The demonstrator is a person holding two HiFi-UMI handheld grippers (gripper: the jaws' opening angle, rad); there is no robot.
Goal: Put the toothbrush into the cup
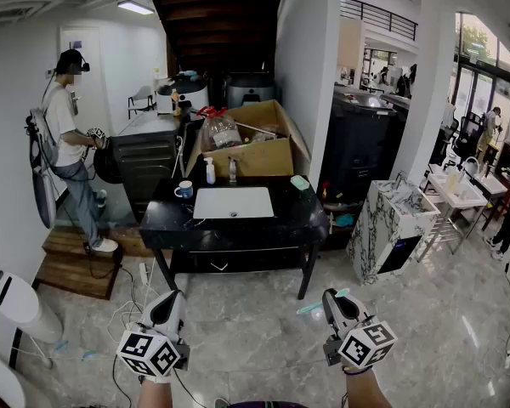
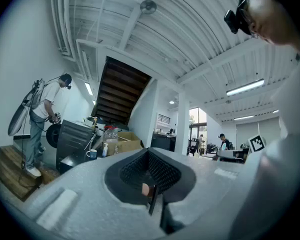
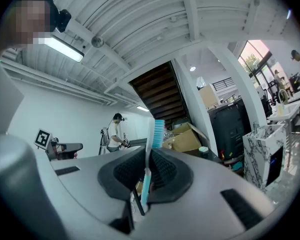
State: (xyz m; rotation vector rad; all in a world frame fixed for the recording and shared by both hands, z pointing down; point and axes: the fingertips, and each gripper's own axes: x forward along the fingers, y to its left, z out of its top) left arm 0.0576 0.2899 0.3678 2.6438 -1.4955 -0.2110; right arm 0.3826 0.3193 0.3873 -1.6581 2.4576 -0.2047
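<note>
My right gripper [image 1: 334,301] is shut on a light blue toothbrush [image 1: 313,308], low over the floor in front of the black table [image 1: 297,219]. In the right gripper view the toothbrush [image 3: 155,134] stands upright between the jaws, bristles on top, with the gripper [image 3: 149,159] clamped on its handle. The left gripper [image 1: 168,303] is level beside it, and in its own view the gripper [image 2: 149,158] is shut with nothing held. A blue and white cup [image 1: 184,190] stands on the table's left side, left of the white basin [image 1: 233,202]; the cup [image 2: 92,154] also shows far off in the left gripper view.
Two small bottles [image 1: 211,172] and an open cardboard box [image 1: 255,151] sit behind the basin. A person with a headset [image 1: 68,134] stands on a wooden step [image 1: 72,266] at left. A marble-patterned cabinet [image 1: 391,228] is to the right. Cables [image 1: 140,300] lie on the floor.
</note>
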